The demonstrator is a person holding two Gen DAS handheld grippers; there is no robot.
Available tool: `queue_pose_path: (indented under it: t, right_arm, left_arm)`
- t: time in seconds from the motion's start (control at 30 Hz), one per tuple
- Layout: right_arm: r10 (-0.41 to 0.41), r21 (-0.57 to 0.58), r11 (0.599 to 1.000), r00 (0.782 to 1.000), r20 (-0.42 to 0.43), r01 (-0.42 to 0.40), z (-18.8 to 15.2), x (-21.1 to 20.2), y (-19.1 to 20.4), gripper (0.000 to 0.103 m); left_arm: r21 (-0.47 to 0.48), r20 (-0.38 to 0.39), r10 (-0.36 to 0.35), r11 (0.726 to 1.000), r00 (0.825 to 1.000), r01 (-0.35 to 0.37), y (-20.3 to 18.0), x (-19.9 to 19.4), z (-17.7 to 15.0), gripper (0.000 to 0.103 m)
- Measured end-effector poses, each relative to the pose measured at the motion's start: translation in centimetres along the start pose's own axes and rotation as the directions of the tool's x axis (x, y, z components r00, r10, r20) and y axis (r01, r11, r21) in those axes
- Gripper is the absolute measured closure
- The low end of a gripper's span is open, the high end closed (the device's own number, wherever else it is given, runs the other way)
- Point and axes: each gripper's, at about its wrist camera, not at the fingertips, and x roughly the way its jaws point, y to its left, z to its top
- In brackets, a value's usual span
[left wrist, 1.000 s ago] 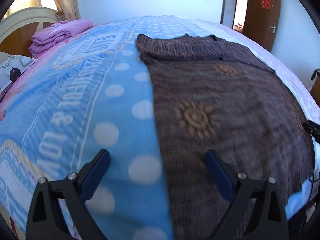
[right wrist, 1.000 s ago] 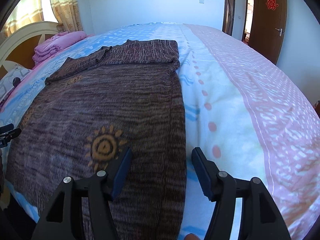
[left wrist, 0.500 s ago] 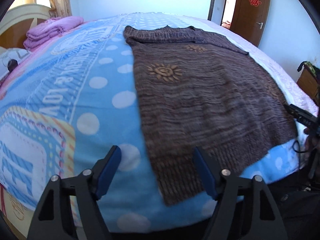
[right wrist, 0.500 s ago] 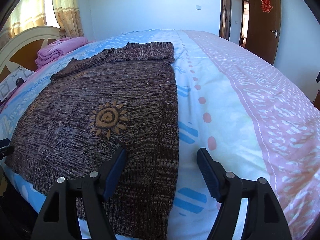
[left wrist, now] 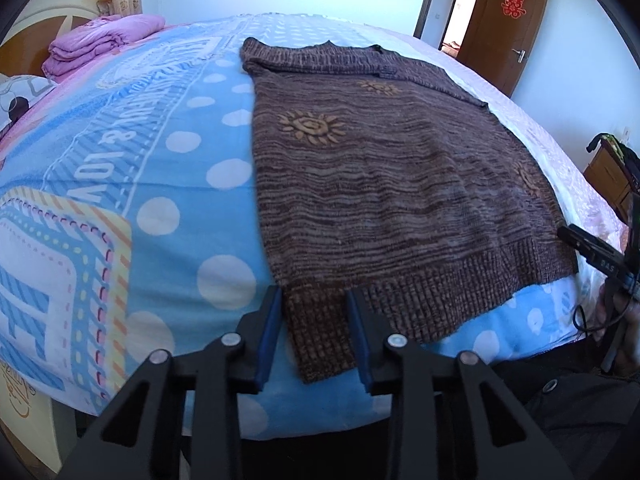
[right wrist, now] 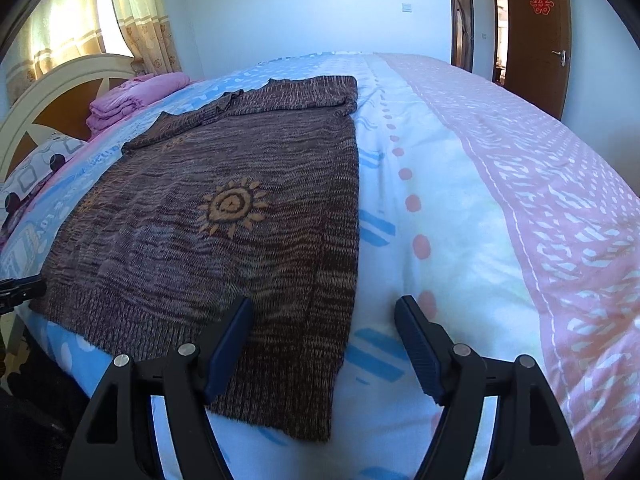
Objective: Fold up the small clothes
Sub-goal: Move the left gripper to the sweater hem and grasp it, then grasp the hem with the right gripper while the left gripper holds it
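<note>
A brown knit sweater (left wrist: 392,184) with orange sun motifs lies flat on the bed, its ribbed hem toward me. My left gripper (left wrist: 314,300) straddles the hem's near left corner, its jaws narrowed to either side of the knit but still a little apart. The sweater also shows in the right wrist view (right wrist: 224,220). My right gripper (right wrist: 324,308) is wide open over the hem's right corner, its left finger above the knit and its right finger over the bedsheet.
The bed (left wrist: 120,184) has a blue, white and pink patterned cover (right wrist: 520,208). Folded pink bedding (left wrist: 100,40) and a headboard (right wrist: 48,96) stand at the far left. Brown doors (left wrist: 516,20) are at the far right. The other gripper's tip (left wrist: 592,248) shows at the right edge.
Both grippers have drawn back toward the sweater's hem. The left gripper's jaws have narrowed around the hem's left corner. The right gripper stays wide open.
</note>
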Motion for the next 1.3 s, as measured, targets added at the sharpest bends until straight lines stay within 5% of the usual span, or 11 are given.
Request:
queue_pose_path:
  t: [0.13, 0.23, 0.4, 0.53, 0.63, 0.97, 1.3]
  right_arm:
    - [0.047, 0.035, 0.998, 0.999, -0.025, -0.047, -0.7, -0.9, -0.5, 0.029]
    - [0.064, 0.041, 0.997, 0.997, -0.045, -0.063, -1.6, -1.5, -0.6, 0.035]
    - [0.102, 0.054, 0.994, 0.994, -0.035, -0.1, -2.3, -2.0, -0.9, 0.043]
    - [0.137, 0.037, 0.99, 0.99, -0.034, -0.136, -2.4, -1.8, -0.2, 0.064]
    - [0.14, 0.009, 0.99, 0.99, -0.035, -0.139, -2.4, -1.8, 0.1, 0.096]
    - [0.363, 0.097, 0.92, 0.92, 0.15, -0.379, -1.1, -7.1, -1.6, 0.097]
    - [0.367, 0.139, 0.909, 0.912, 0.183, -0.394, -1.0, -6.9, -2.4, 0.098]
  left_arm:
    - [-0.011, -0.007, -0.015, 1.0, 1.0, 0.015, 0.3, -0.2, 0.1, 0.071]
    - [-0.011, -0.009, -0.081, 0.997, 0.997, 0.081, 0.5, -0.5, 0.2, 0.095]
    - [-0.04, -0.003, -0.127, 0.991, 0.992, 0.126, 1.3, -1.0, 0.3, 0.095]
    - [-0.039, 0.021, -0.149, 0.988, 0.989, 0.15, 1.3, -1.6, 0.7, 0.095]
    - [-0.032, 0.007, -0.146, 0.989, 0.989, 0.146, 1.1, -1.2, 0.5, 0.095]
    - [-0.07, 0.131, -0.202, 0.975, 0.971, 0.213, 2.7, -5.0, 2.4, 0.095]
    - [-0.055, 0.141, -0.247, 0.965, 0.959, 0.256, 2.5, -5.4, 3.2, 0.095]
